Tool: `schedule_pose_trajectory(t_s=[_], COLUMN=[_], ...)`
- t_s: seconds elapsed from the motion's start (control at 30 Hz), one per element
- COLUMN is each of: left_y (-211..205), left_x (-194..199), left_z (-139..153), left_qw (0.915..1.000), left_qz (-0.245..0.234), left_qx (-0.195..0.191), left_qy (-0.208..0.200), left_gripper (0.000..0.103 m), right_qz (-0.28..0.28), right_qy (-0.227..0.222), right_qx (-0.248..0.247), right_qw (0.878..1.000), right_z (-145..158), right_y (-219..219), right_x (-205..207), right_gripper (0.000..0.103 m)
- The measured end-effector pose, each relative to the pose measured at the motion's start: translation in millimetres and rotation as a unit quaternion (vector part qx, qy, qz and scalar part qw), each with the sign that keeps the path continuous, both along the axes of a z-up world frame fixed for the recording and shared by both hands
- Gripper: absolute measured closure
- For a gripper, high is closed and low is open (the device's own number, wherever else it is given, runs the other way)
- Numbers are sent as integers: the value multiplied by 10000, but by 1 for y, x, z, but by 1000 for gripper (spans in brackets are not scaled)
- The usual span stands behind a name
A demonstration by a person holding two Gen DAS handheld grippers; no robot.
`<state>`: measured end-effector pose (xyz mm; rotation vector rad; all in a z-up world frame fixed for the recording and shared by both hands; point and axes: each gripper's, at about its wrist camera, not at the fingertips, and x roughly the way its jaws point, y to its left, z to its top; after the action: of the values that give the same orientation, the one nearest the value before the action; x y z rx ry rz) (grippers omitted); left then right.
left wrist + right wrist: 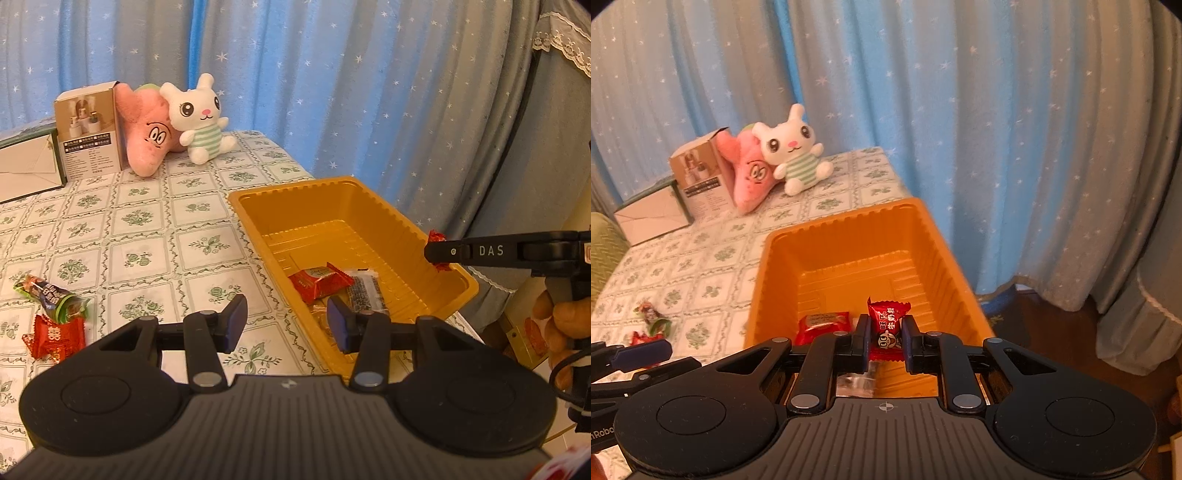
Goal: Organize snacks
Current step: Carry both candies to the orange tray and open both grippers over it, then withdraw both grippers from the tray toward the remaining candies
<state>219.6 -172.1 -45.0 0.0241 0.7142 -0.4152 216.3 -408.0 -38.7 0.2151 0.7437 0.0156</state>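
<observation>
My right gripper pinches a red foil-wrapped candy above the ribbed orange plastic tray's near end. Released crookedly, it could bounce over the rim. My left gripper gapes empty beside it.

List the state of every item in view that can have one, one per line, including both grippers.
left gripper: open, empty, by the tray's near corner.
right gripper: shut on red candy, above the tray.
yellow tray: upright, holding a red packet and a dark packet.
green-wrapped snack: loose on the tablecloth.
red square packet: loose on the tablecloth.
cardboard box: upright, top flap raised.
</observation>
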Motion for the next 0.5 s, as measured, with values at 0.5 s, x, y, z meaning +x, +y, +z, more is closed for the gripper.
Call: schedule_pose_trajectory(t_s=[0.5], left_y=[33], left_x=[-31], left_z=[13], left_qw=[9992], left_qz=[393], left_qx=[-42], left_qy=[-52], left_gripper=[58], right_qz=[-239], right_qy=[-141], right_qx=[166], right_qw=[9995], right_z=[20], right_y=[1], right_x=[-38], right_gripper=[52])
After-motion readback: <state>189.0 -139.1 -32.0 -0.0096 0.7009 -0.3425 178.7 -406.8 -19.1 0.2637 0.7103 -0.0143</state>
